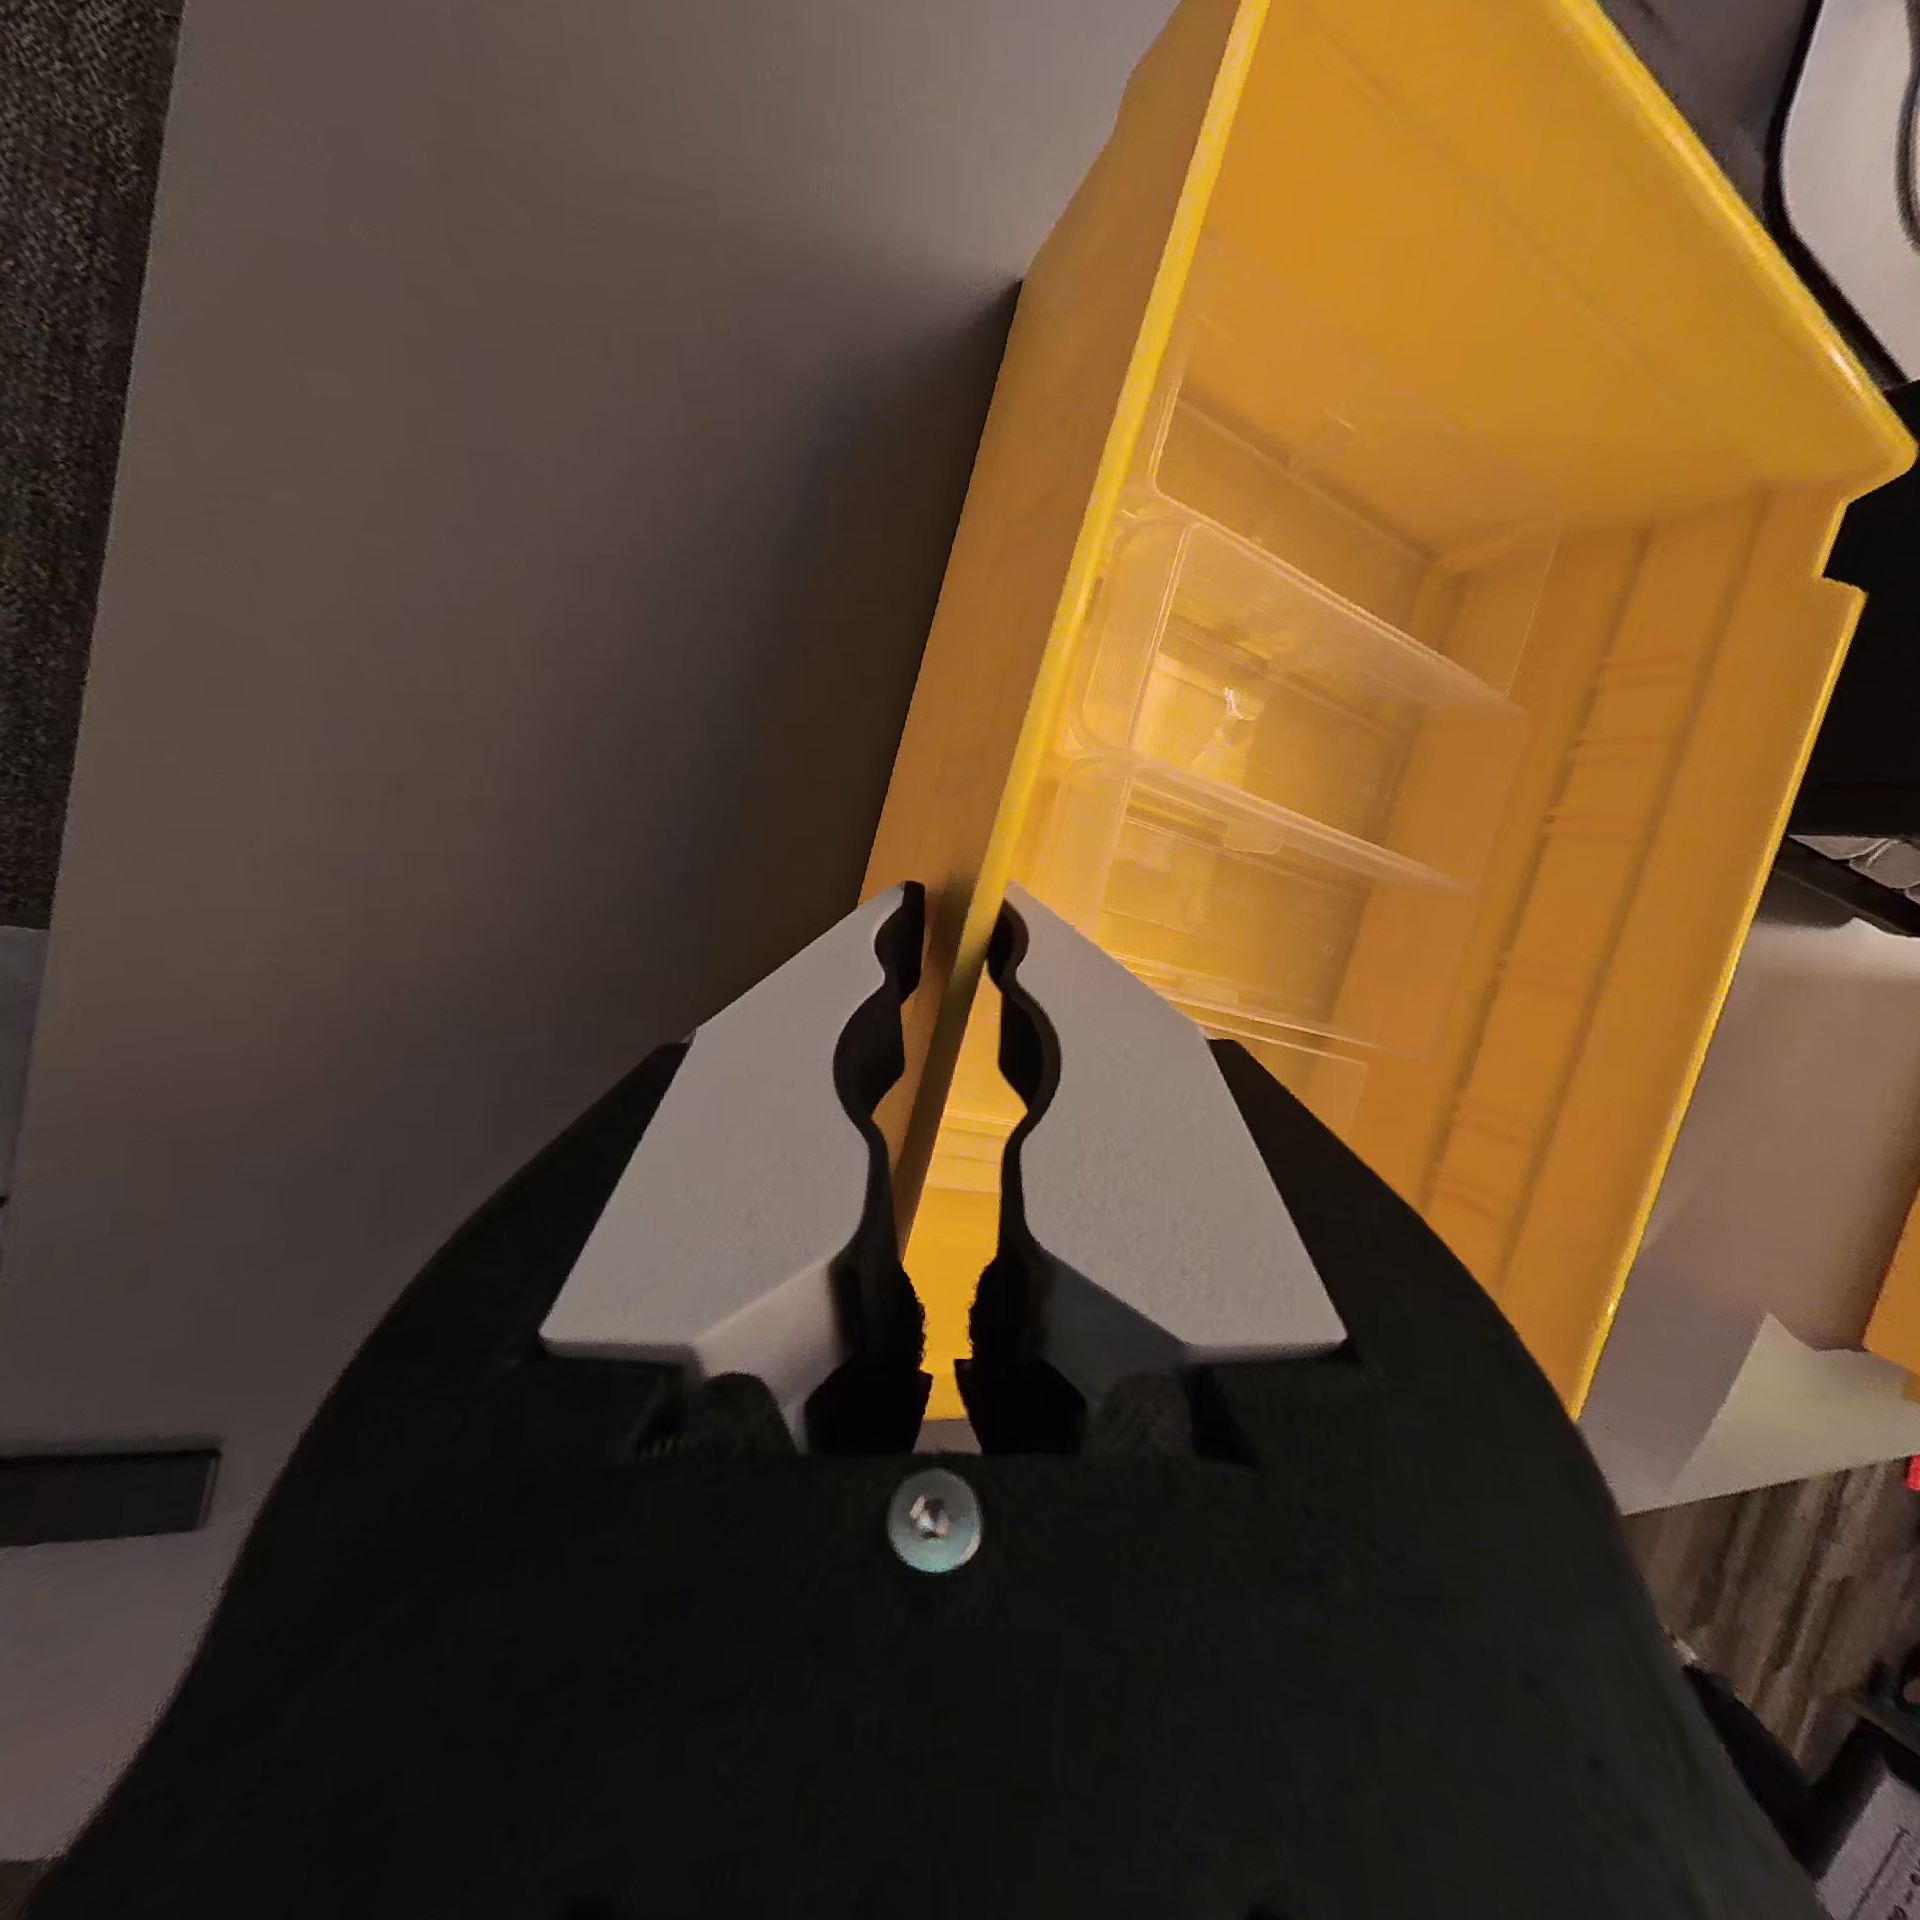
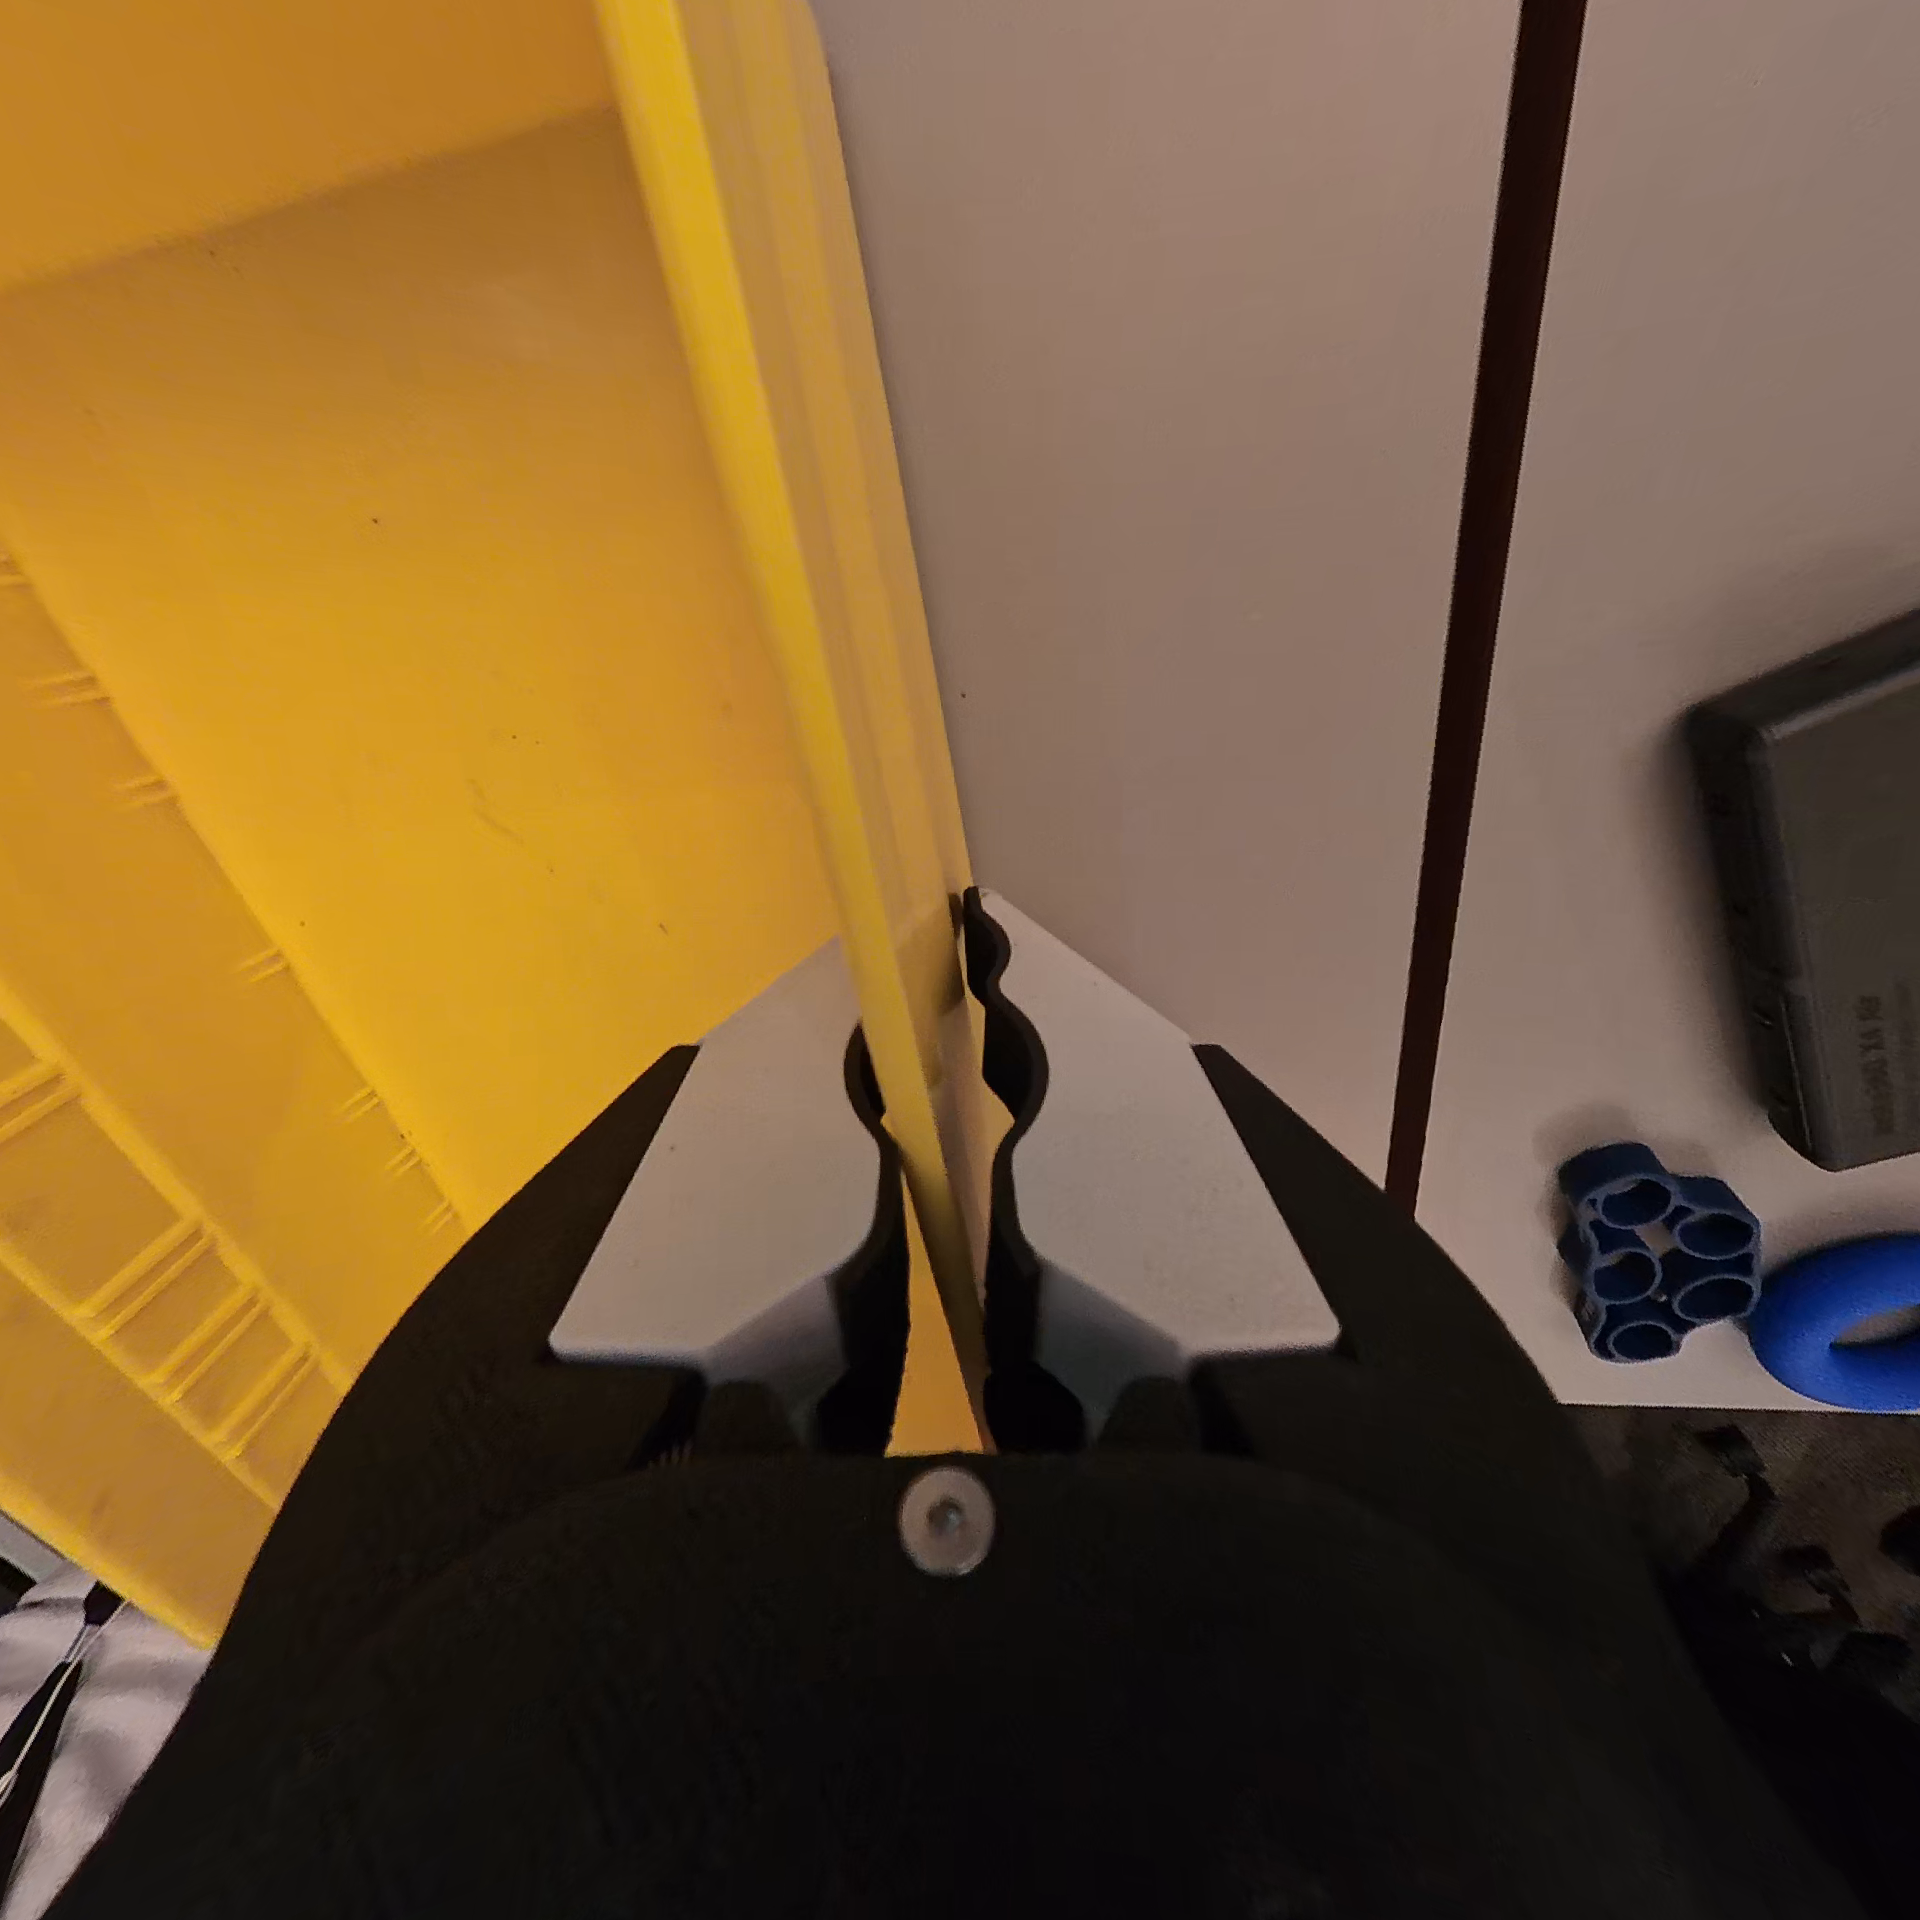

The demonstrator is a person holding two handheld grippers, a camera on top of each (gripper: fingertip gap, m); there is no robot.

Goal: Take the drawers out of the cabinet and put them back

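The left gripper [image 1: 956, 914] straddles the thin side wall of a yellow bin [image 1: 1455, 436], its jaws narrow with the wall edge running between them, though a sliver of gap shows on each side, so I cannot tell whether it clamps. Ahead and right of its tips, clear plastic drawers [image 1: 1278, 748] lie inside the bin. The right gripper [image 2: 940, 914] pinches the opposite wall of the yellow bin [image 2: 364, 623], jaws closed onto the rim. Right of it on the white table [image 2: 1195, 520] lie a grey box [image 2: 1839, 914], a blue holder [image 2: 1652, 1257] and a blue ring [image 2: 1839, 1320]
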